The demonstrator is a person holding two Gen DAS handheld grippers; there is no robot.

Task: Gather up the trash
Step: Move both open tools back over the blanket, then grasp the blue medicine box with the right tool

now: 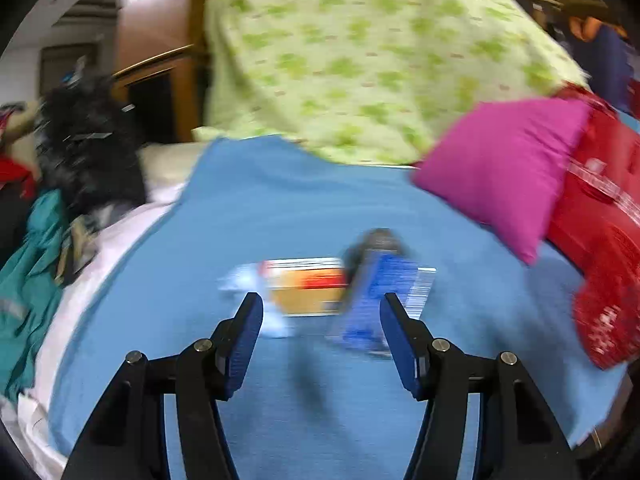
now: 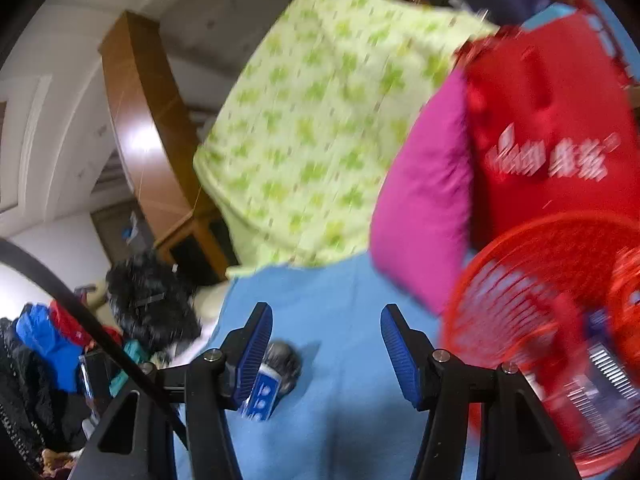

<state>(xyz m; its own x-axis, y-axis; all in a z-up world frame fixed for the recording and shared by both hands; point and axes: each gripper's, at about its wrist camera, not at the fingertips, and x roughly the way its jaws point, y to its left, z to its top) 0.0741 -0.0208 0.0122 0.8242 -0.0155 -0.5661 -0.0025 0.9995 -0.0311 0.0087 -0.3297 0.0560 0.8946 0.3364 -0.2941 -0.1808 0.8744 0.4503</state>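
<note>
Left hand-held gripper (image 1: 322,308): jaws apart, nothing between pads. Blue bedsheet (image 1: 248,216) underneath. Ahead on sheet, blurred: orange-red box (image 1: 308,290), blue packet (image 1: 380,300) touching its right side, white scrap (image 1: 244,280) at left. Magenta pillow (image 1: 504,168) right, red bag (image 1: 600,216) beside it. Green-patterned cloth (image 1: 360,60) behind. Black fuzzy item (image 1: 88,148) left.

Blue blanket (image 1: 248,208): flat orange carton (image 1: 308,292) centre; blue foil wrapper (image 1: 372,304) touching at 3 o'clock; magenta pillow (image 1: 504,168) at 2; red mesh basket (image 2: 532,320) beyond.
</note>
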